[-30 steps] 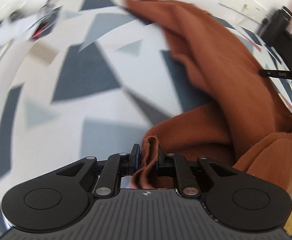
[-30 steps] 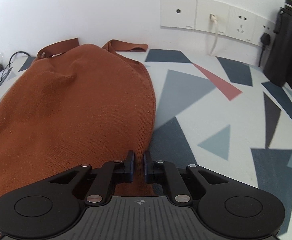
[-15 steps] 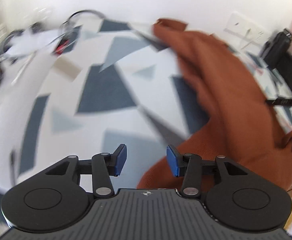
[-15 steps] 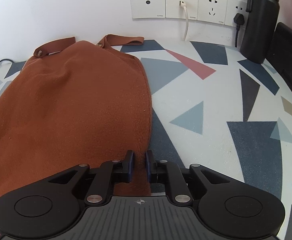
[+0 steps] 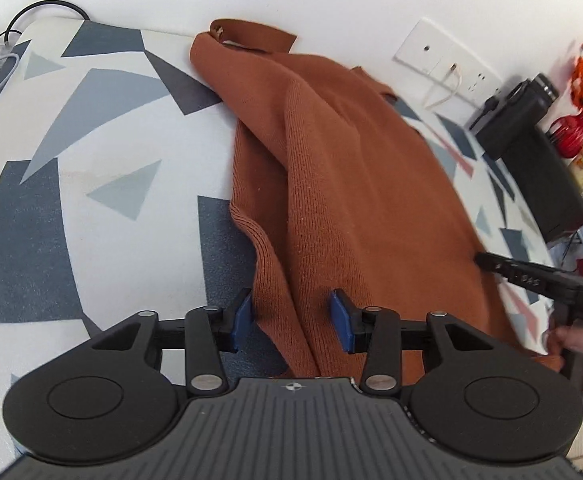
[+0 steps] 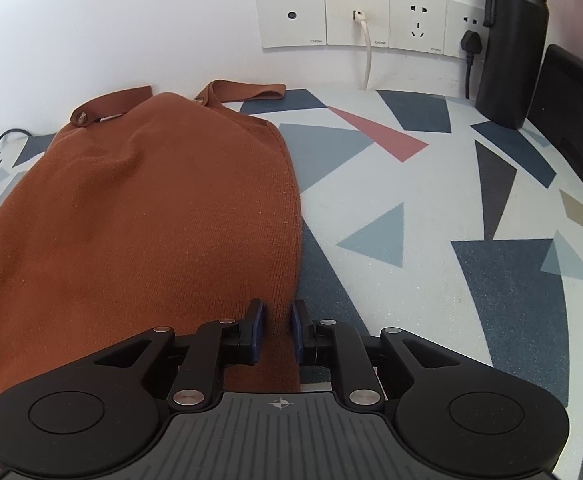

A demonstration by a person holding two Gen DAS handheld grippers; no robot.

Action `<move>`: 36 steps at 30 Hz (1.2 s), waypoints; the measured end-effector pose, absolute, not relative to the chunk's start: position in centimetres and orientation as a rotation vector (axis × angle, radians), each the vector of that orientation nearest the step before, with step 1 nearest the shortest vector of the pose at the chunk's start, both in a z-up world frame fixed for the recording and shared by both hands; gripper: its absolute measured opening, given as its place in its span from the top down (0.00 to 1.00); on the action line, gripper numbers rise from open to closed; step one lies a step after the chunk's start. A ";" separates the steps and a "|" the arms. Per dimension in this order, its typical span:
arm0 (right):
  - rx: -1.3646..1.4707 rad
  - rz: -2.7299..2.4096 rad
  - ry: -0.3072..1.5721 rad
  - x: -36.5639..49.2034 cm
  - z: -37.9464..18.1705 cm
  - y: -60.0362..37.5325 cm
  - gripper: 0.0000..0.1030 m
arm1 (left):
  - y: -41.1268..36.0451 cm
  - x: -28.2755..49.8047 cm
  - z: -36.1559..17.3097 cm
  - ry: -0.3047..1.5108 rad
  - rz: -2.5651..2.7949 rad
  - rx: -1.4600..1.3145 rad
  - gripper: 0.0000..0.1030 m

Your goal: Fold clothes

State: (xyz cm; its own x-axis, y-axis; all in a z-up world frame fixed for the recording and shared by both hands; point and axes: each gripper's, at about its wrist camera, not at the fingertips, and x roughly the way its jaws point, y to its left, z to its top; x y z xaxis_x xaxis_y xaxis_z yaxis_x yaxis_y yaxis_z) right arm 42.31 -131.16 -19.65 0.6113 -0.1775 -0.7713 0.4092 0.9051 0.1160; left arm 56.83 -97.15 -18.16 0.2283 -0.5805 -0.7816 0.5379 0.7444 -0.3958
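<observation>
A rust-brown knitted garment [image 5: 371,180] lies lengthwise on the patterned table [image 5: 91,160], its two button straps [image 6: 243,92] against the wall. My left gripper [image 5: 291,320] is at the garment's near left edge. Its jaws are closing, a raised fold of the knit stands between the blue pads [image 5: 243,318], and they do not press on it. My right gripper [image 6: 277,332] has its pads close together on the garment [image 6: 151,220] at its near right edge, and cloth fills the narrow gap. In the left wrist view that gripper [image 5: 487,261] and a hand [image 5: 579,340] show at the right.
Wall sockets [image 6: 355,16] with a white cable [image 6: 367,56] sit behind the table. A black bottle [image 6: 511,40] and a black box [image 6: 571,112] stand at the back right, and a red vase of orange flowers [image 5: 575,132] beyond. Loose cables [image 5: 3,40] lie at the far left.
My left gripper let go of the bunched cloth, opened wide, shifted along the near edge and now narrows around a fold. The right gripper's pads stand slightly wider apart on the right edge.
</observation>
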 end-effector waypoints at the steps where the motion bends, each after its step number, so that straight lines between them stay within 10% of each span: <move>1: 0.298 -0.345 0.846 42.3 -19.7 -131.2 0.86 | -97.0 56.9 -18.1 1.095 -0.772 -0.069 0.83; 36: 0.223 -0.328 0.925 38.1 -19.2 -129.6 0.93 | -82.8 53.8 -16.2 1.183 -0.463 -0.124 0.91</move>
